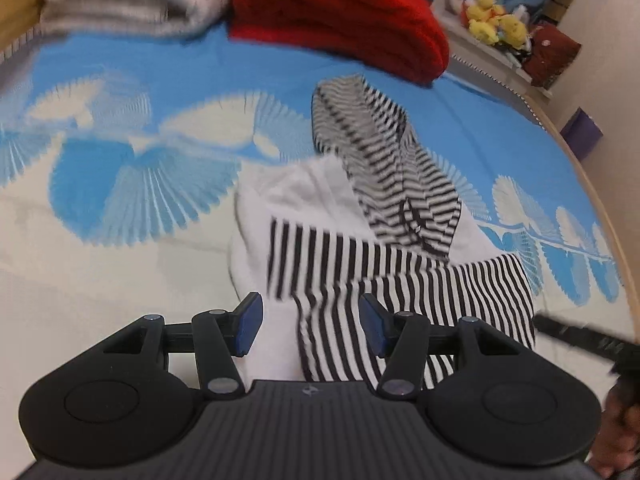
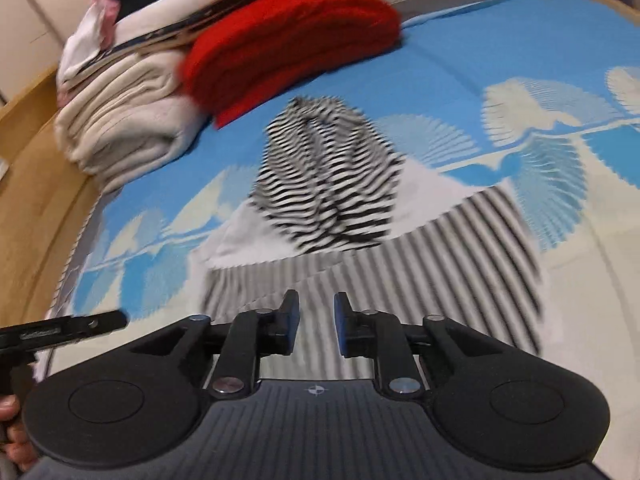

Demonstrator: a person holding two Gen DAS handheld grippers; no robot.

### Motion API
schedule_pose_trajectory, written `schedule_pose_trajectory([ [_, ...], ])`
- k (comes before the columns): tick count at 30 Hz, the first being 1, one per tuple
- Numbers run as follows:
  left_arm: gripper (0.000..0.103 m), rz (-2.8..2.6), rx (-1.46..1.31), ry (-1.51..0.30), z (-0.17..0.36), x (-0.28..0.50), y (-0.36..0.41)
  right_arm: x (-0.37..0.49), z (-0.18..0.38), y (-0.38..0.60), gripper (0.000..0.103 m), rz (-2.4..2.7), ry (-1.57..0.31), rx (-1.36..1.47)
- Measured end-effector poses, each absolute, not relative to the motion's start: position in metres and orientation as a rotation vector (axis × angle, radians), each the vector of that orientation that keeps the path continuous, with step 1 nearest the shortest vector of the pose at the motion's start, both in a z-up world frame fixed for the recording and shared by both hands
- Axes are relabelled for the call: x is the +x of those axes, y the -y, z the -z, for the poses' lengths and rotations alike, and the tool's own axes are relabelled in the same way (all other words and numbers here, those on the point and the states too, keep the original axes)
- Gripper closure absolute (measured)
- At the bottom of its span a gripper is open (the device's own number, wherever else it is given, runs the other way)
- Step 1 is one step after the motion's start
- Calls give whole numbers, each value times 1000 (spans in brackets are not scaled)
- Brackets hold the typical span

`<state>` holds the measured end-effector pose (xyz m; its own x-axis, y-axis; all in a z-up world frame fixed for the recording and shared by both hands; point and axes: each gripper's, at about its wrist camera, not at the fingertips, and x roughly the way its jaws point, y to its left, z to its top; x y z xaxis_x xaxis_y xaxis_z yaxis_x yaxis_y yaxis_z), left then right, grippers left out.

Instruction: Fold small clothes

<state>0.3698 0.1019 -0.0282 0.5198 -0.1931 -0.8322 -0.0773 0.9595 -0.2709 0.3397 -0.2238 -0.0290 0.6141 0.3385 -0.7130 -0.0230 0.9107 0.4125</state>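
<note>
A small white garment with black stripes (image 1: 360,248) lies partly folded on the blue and white bedspread (image 1: 120,184), with a finer-striped part (image 1: 380,160) laid over its middle. My left gripper (image 1: 311,312) hovers over the garment's near edge, open, and the striped cloth shows below the gap between its blue pads. In the right wrist view the same garment (image 2: 328,184) is blurred. My right gripper (image 2: 317,308) is over its broad striped hem, jaws a little apart with nothing between them.
A folded red blanket (image 2: 288,40) and a cream one (image 2: 128,120) are stacked at the far end of the bed. Yellow plush toys (image 1: 496,24) sit on a shelf beyond. The wooden bed frame (image 2: 32,184) runs along the side. A hand (image 2: 12,432) shows at the lower left.
</note>
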Motion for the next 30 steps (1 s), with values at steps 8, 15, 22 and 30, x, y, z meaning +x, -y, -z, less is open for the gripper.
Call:
schedule_pose_trajectory([
  [8,45,-6,-420,-1213,89,380,-116,353,75,239,79,-111,-1081,365],
  [15,93,-58,-361,-1267,114,373,-105,361,76,239,79,-115,-1092,388],
  [22,100,-194,-175,-947,49,361,-90,361,91,226,79,-87,-1103,314],
  [30,94,-285,-140,-957,45,362,-95,360,128,232,80,76,-1197,258],
])
